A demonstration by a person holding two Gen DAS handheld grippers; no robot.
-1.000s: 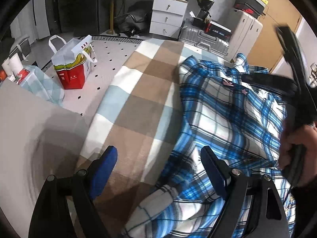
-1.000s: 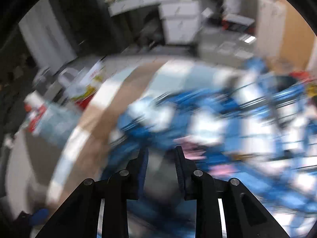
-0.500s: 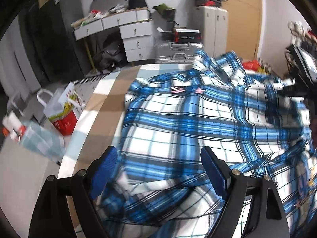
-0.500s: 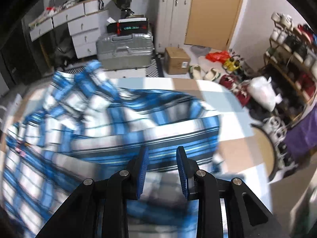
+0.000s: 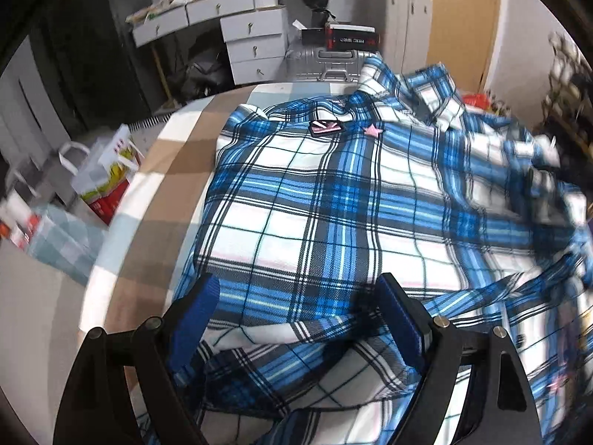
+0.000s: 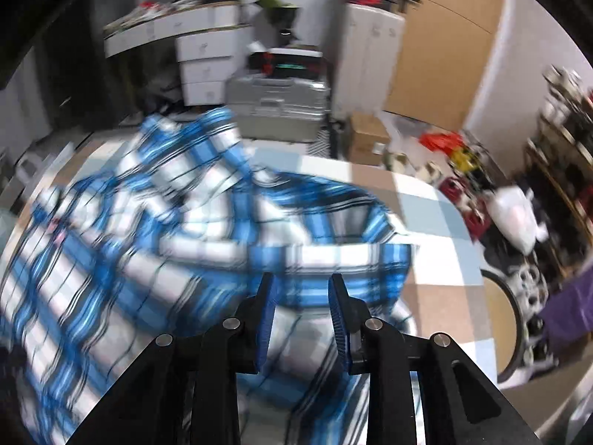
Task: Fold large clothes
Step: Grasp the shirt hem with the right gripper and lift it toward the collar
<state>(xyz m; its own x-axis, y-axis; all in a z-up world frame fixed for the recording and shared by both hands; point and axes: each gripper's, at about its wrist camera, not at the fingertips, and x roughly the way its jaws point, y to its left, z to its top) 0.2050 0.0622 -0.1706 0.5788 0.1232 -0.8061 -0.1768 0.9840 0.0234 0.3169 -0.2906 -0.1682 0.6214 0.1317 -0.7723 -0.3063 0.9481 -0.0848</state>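
Garment: a blue and white plaid shirt [image 5: 326,215] lies spread over a bed with a brown, white and pale-blue checked cover [image 5: 174,163]; a pink star patch [image 5: 372,130] sits near its far end, and its right side is rumpled.
Left gripper [image 5: 296,315]: jaws wide apart and released, poised over the near hem, with cloth bunched between and below the blue pads but not pinched.
Right gripper [image 6: 301,311]: jaws partly parted, nothing visibly clamped; this view is blurred, so contact with the cloth cannot be told.
Step in hand: apparently laying out and flattening the shirt before the first fold.
Next move: probably smoothing the bunched right side and sleeve, then pinching a near edge with each gripper to carry it over.
Surroundings: a silver suitcase [image 6: 278,107] stands beyond the far end of the bed.
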